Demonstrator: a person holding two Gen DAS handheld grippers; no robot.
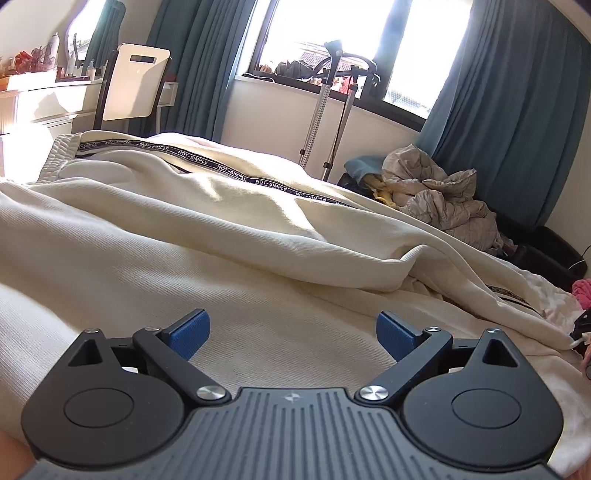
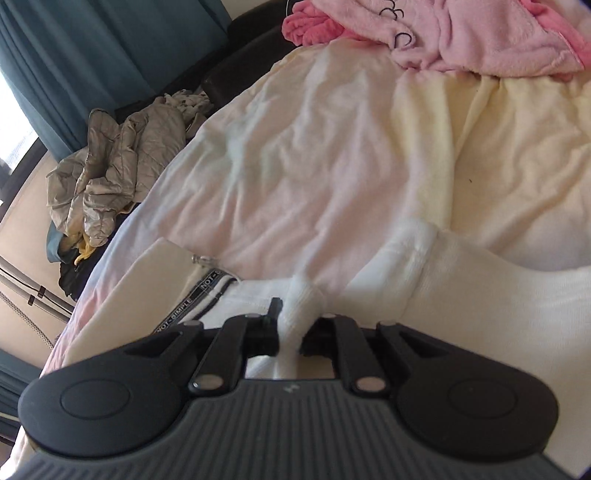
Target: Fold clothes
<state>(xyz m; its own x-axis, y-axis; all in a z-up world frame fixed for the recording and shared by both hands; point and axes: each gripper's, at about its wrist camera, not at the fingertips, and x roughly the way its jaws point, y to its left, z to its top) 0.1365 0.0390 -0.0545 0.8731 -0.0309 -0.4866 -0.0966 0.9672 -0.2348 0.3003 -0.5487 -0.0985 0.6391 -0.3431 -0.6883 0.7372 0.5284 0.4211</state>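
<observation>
While the right gripper [image 2: 291,332] pinches a cream cuff, the left gripper [image 1: 293,334] waits wide apart above the cloth.

Left wrist view: the left gripper's blue pads [image 1: 190,332] stand spread with nothing between them, low over the cream sweatpants [image 1: 229,221], which lie rumpled across the bed toward the elastic waistband [image 1: 62,155], a black "NOT-SIMPLE" stripe [image 1: 236,173] running down the leg; a crumpled beige quilted jacket [image 1: 439,199] lies beyond. Right wrist view: the jaws are closed on a bunched ridge of the sweatpants' ribbed cuff [image 2: 402,254], over a pale bedsheet [image 2: 295,147], with a pink fleece garment [image 2: 461,33] farther off. I judge the knit soft, light and floppy, likely to sag, so hems, cuff and waistband give the firmest hold.
</observation>
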